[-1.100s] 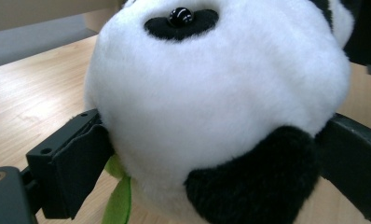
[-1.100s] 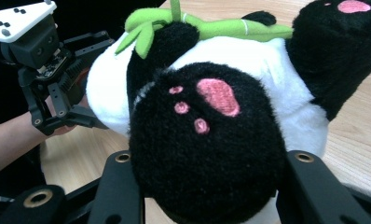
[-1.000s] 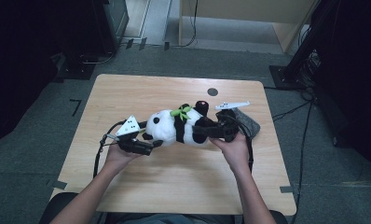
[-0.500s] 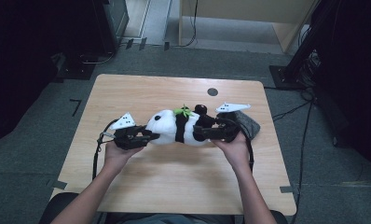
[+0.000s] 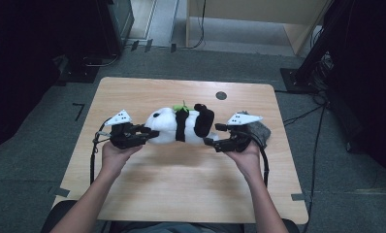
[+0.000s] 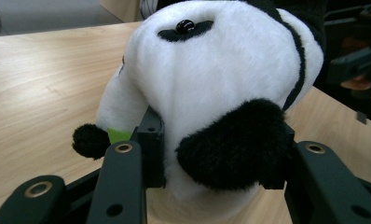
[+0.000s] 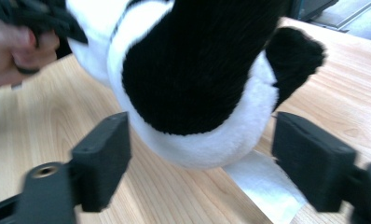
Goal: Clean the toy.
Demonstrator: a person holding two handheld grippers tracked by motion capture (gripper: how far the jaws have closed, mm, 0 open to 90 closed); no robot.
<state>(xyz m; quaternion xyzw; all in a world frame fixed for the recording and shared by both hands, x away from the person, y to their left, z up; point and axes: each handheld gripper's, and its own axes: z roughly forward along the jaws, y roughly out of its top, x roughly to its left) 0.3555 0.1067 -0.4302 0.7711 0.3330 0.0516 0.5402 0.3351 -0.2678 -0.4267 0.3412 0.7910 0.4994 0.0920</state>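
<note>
Plush panda (image 5: 179,127): lengthwise across the middle of the table (image 5: 181,194), head end to the left. Left gripper (image 5: 150,136): at the head end, jaws either side of it. Right gripper (image 5: 209,141): at the opposite end, jaws standing off both sides. Round mark (image 5: 221,95): behind the panda, toward the far edge. Bundle, possibly cloth (image 5: 260,130): just right of the right gripper.

Left gripper (image 6: 211,163) clamped on the head end of a plush panda (image 6: 221,79), jaws pressing either side of a black ear patch. White fur bulges above the jaws, black eye patch with a shiny bead on top. Small black ear and a green bit at lower left. Wooden table (image 6: 39,88) underneath.
</note>
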